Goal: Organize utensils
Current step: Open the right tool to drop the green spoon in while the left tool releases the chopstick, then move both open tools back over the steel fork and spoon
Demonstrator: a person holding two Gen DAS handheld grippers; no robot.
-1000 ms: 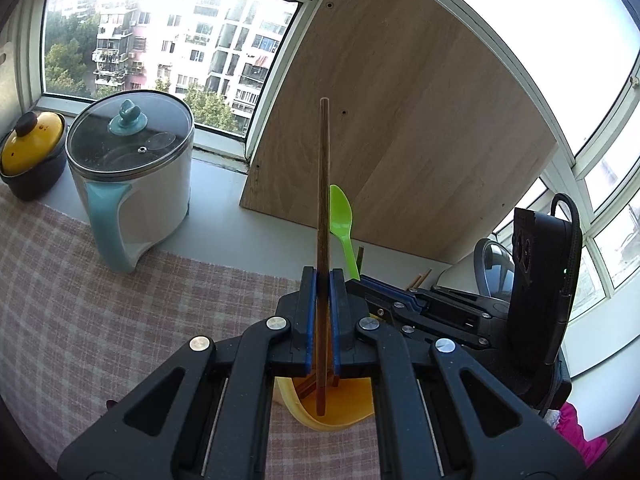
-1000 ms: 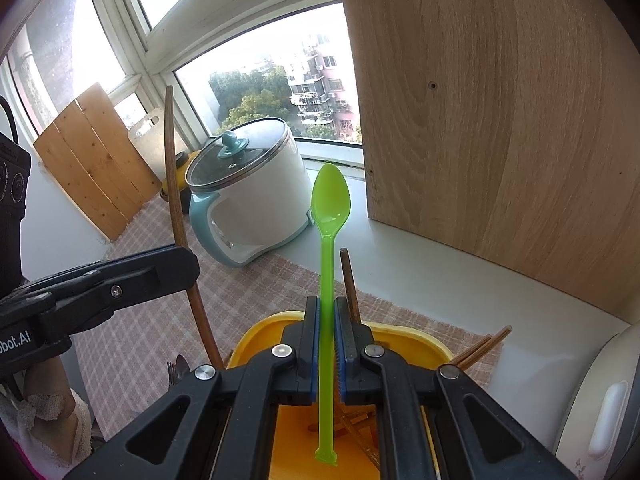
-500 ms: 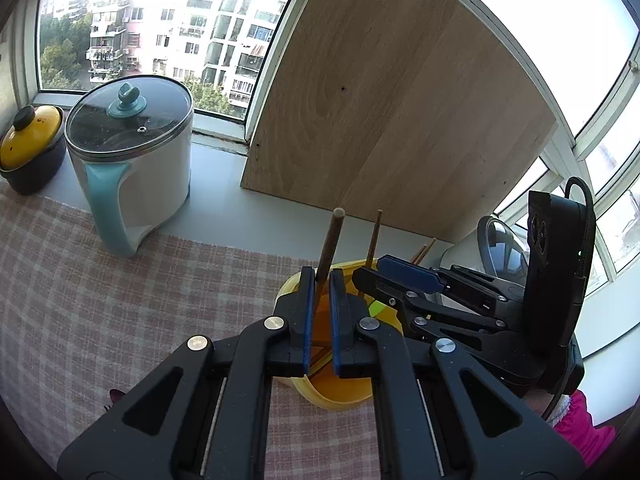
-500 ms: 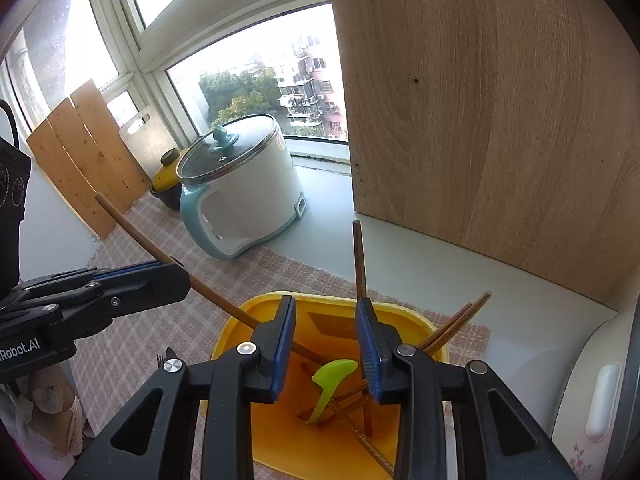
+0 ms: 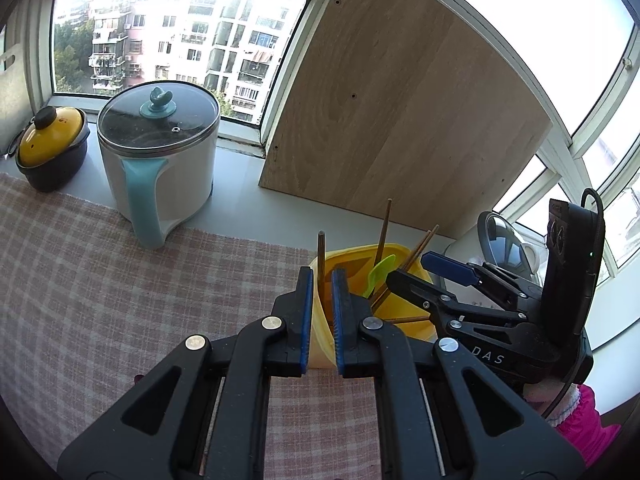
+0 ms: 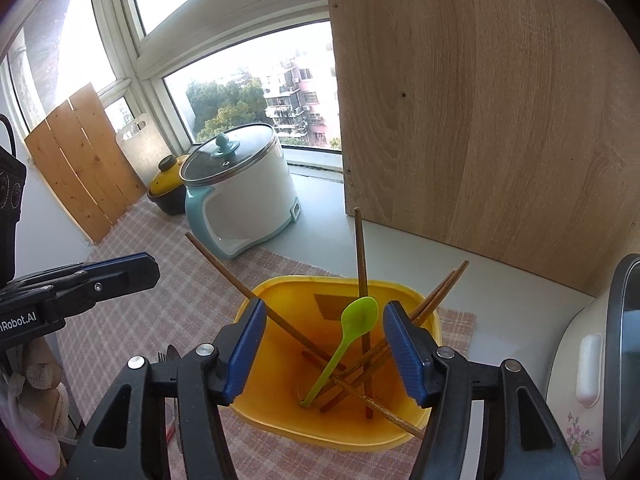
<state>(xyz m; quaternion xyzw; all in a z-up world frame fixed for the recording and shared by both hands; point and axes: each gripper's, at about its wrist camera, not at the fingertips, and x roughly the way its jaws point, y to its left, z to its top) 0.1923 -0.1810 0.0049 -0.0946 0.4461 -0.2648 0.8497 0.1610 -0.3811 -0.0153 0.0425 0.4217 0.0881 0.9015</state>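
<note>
The yellow plastic container stands on the checked cloth of the worktop, its rim unobstructed above. Inside it lean the wooden chopsticks and the smooth green spoon. The right gripper jaws have just been opening and have released the spoon held a second ago; the left gripper jaws are nearly closed and empty, its chopstick now in the container.

Green spoon, yellow tub

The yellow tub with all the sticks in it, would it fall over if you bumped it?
Probably not easily: the yellow tub looks wide and squat. It seems thin plastic, so likely light, and might slide on the checked cloth. The leaning chopsticks would probably rattle.
</note>
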